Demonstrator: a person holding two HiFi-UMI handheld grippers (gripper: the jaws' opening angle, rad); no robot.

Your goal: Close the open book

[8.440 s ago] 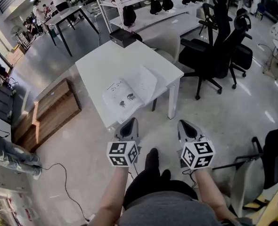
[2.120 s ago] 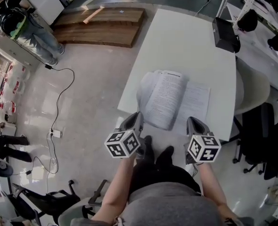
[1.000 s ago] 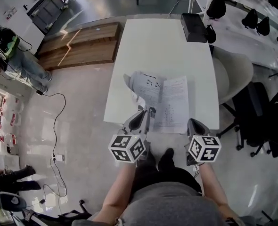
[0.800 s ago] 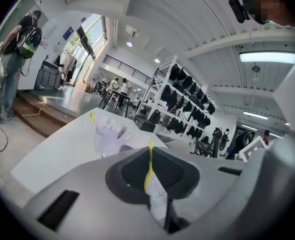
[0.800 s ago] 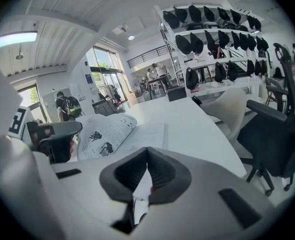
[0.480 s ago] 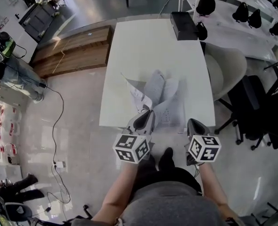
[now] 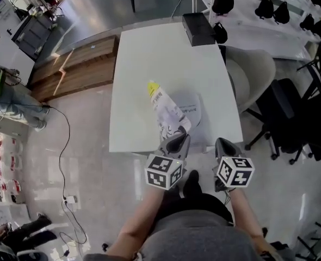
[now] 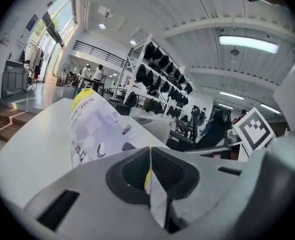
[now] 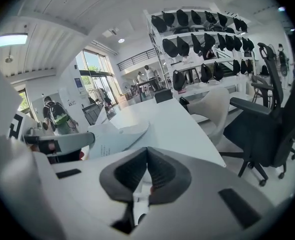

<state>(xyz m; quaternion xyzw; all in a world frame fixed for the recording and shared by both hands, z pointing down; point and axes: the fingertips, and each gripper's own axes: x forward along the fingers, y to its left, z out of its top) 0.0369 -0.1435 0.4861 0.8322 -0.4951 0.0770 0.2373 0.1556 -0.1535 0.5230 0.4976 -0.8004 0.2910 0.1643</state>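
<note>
The left gripper (image 8: 149, 156) pinches a yellow-edged leaf of the book (image 8: 95, 126). Its cover stands tilted above the white table (image 8: 27, 149).

White book (image 7: 174, 113) with yellow top edge, white table (image 7: 160, 53), black box (image 7: 198, 29), brown wooden platform (image 7: 73, 72)

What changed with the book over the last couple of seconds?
The left gripper took hold of the near left edge of the book and swung its cover up and over toward the right. The book lay open flat before and is now nearly folded shut, with the cover still raised and pinched in the jaws. The right gripper stayed shut beside the book, at the near edge of the table.
</note>
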